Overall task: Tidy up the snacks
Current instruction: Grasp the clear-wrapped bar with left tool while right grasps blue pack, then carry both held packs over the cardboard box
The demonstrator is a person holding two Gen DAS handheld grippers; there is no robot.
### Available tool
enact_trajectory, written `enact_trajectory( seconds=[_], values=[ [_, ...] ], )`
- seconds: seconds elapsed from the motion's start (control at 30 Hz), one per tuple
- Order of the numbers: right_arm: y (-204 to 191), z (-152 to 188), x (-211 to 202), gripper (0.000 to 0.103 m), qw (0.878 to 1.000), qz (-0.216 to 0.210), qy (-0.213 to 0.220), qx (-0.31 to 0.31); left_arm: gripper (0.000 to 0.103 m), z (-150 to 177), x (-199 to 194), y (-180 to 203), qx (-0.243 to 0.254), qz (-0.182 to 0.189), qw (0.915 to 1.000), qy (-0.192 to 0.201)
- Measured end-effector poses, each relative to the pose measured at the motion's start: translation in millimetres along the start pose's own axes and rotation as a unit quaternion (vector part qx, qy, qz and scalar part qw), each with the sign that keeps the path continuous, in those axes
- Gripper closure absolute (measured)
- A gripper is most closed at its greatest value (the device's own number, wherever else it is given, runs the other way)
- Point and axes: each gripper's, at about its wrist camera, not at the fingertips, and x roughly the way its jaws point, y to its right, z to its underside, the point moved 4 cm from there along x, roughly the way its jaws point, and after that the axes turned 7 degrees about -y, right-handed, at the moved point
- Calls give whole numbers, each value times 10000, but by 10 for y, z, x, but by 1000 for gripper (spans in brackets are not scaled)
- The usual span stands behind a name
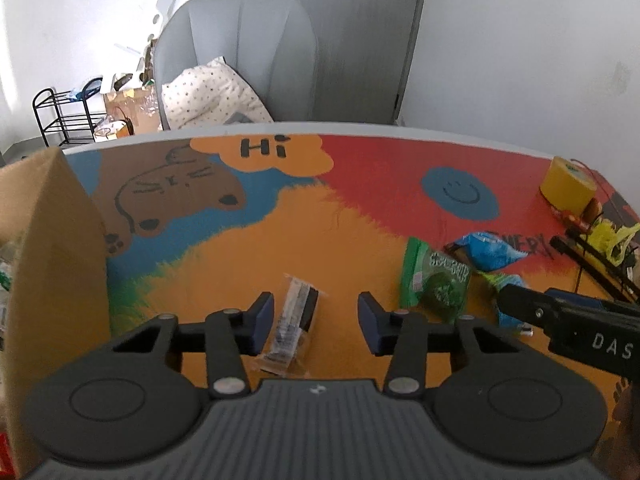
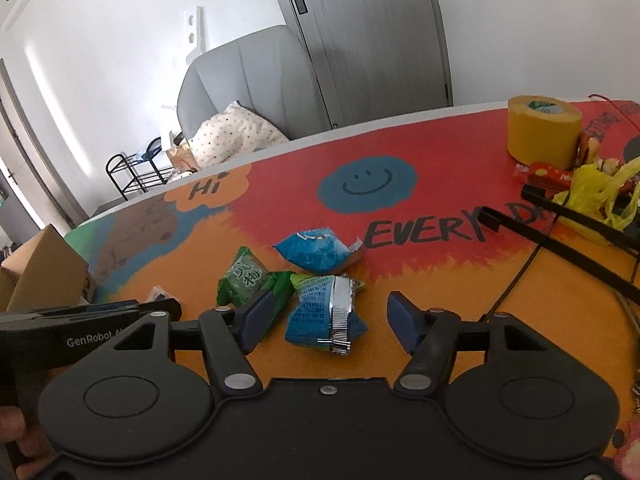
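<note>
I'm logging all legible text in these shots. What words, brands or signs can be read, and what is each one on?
"Hi": orange cloud on the tablecloth.
"EVERY D…", cut off: tablecloth lettering.
"DAS", cut off: right gripper body.
"GenRobot A…", cut off: left gripper body.
Green snack packet: Chinese characters, too blurred to read.
Yellow tape roll label: unreadable.
</note>
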Motion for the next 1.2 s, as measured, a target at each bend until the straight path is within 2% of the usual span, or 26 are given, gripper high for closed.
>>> enact_trajectory(
  seconds=[0.1, 0.2, 0.23, 0.3, 0.37, 0.63, 1.2],
  values=[
    [6, 11, 65, 40, 10000, 32, -73, 36, 59, 24, 18, -8, -64, 24, 10000, 16],
    [-3, 33, 99, 48, 9999, 117, -14, -56, 61, 53, 45, 5, -62, 30, 10000, 18],
    [-7, 30, 100, 60, 9998, 188, -1, -100, 67, 63, 68, 2, -72, 38, 10000, -27],
    [18, 36, 72, 62, 9999, 96, -15, -31, 74, 81, 80, 3, -55, -3, 10000, 1],
    [43, 52, 29, 66, 10000, -17, -18, 47, 85, 84, 71, 8, -41, 44, 10000, -17],
    [3, 125, -242, 68, 9998, -50, 194, 10, 86, 167, -106, 100, 62, 283, 9996, 22],
    [-418, 172, -771, 70, 9959, -497, 716, -233, 86, 194, -873, 36, -1, 414, 9963, 755]
  ],
)
